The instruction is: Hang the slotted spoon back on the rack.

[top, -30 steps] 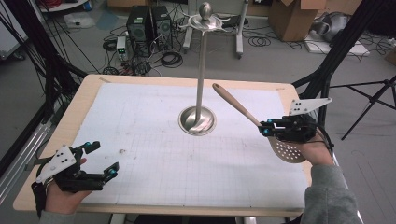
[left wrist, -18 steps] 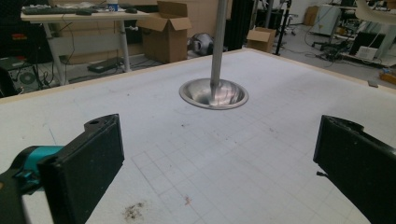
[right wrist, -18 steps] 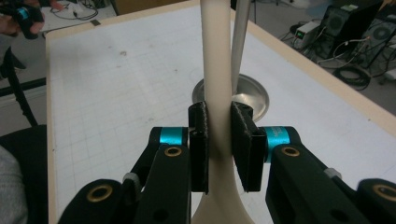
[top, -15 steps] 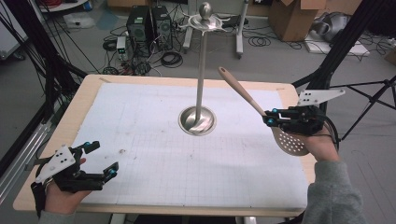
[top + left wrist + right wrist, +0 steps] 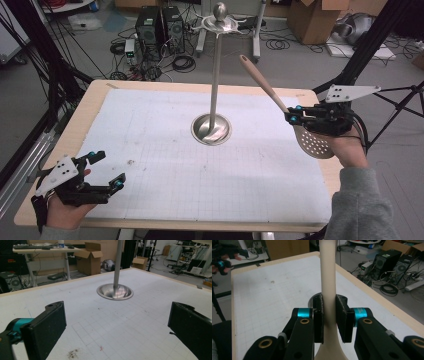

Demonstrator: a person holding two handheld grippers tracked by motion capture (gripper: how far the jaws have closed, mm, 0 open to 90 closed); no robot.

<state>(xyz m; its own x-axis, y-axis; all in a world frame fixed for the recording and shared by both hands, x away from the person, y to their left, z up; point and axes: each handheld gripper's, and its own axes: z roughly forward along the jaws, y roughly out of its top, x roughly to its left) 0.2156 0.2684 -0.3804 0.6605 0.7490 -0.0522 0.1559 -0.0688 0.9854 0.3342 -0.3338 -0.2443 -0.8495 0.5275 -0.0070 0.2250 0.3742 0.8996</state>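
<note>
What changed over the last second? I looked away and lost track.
The right tool, shut on the slotted spoon, rose and tipped it, swinging the handle up toward the stand; the perforated bowl hangs past the table edge. The left tool stayed open and low, and the stand did not move.

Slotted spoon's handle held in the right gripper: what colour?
Pale beige wooden handle, clearest in the right gripper view.

Shiny polished metal stand (image 5: 216,90), matt pale wooden slotted spoon (image 5: 280,102), matt gridded mat (image 5: 150,135)
</note>
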